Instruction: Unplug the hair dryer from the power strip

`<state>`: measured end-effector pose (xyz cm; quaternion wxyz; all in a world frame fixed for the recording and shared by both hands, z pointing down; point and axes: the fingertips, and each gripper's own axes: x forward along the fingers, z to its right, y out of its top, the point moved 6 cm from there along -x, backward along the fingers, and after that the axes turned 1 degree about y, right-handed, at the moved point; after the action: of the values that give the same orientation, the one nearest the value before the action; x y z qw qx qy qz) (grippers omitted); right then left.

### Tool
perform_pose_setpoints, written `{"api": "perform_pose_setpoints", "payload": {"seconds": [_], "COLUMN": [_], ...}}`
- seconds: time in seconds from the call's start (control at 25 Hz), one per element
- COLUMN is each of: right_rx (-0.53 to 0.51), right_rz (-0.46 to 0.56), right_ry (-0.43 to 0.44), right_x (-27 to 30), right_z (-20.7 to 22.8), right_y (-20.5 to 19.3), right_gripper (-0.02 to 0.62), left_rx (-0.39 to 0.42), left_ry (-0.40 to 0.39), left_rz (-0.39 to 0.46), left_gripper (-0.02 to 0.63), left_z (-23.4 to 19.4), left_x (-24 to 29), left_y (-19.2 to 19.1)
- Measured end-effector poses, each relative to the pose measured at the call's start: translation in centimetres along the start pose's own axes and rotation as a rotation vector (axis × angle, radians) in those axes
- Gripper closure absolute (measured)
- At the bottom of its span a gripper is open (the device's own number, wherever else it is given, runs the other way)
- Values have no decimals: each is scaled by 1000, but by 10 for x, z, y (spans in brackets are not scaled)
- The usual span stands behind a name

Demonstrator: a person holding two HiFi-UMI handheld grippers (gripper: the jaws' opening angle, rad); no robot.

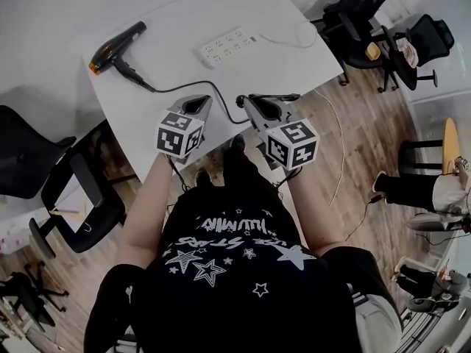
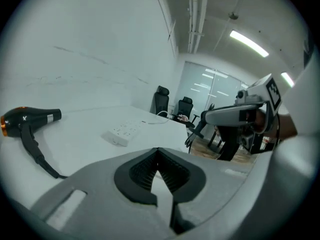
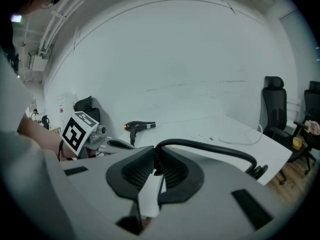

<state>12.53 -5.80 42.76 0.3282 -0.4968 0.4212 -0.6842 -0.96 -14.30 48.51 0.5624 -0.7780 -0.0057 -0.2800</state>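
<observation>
The right gripper [image 3: 156, 165] is clenched on a thin black rubber cord [image 3: 210, 148], which arches out of the ribbed pads and ends just beyond in a dark plug end [image 3: 258, 171] hanging free. The grip sits close behind the plug, probably so a pull goes along the pins rather than tugging the whole lead. The left gripper [image 2: 158, 156] is closed on nothing and is held beside its partner, likely in reserve to steady things. Both hover off the table edge, well short of the white oblong plastic power strip [image 1: 224, 46], whose sockets look vacant, so the unplugging seems done. The black hair dryer with an orange nozzle [image 1: 114, 48] lies left of the strip on the white table [image 1: 169, 13], its lead trailing from there to the clamped jaws
</observation>
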Motion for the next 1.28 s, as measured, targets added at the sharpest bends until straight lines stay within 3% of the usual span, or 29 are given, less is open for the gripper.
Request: {"api": "perform_pose_setpoints", "payload": {"seconds": [0.16, 0.24, 0.44, 0.64, 1.28], "right_rx": [30, 34, 89, 156, 164], "right_rz": [14, 10, 35, 57, 48], "right_ry": [-4, 4, 29, 38, 126], "right_x": [-16, -25, -48, -82, -138], "right_z": [-7, -8, -5, -7, -60], "right_y": [-8, -15, -31, -50, -105], "right_gripper": [546, 546, 546, 546, 546], "left_rx": [-98, -122, -178, -200, -227], "left_ry": [-101, -111, -67, -30, 129], "left_rz": [99, 131, 183, 174, 183], "left_gripper": [598, 598, 598, 598, 598], "left_z": [18, 27, 46, 79, 152], "left_x": [-18, -26, -37, -61, -156], "left_y": [-2, -2, -4, -13, -83]}}
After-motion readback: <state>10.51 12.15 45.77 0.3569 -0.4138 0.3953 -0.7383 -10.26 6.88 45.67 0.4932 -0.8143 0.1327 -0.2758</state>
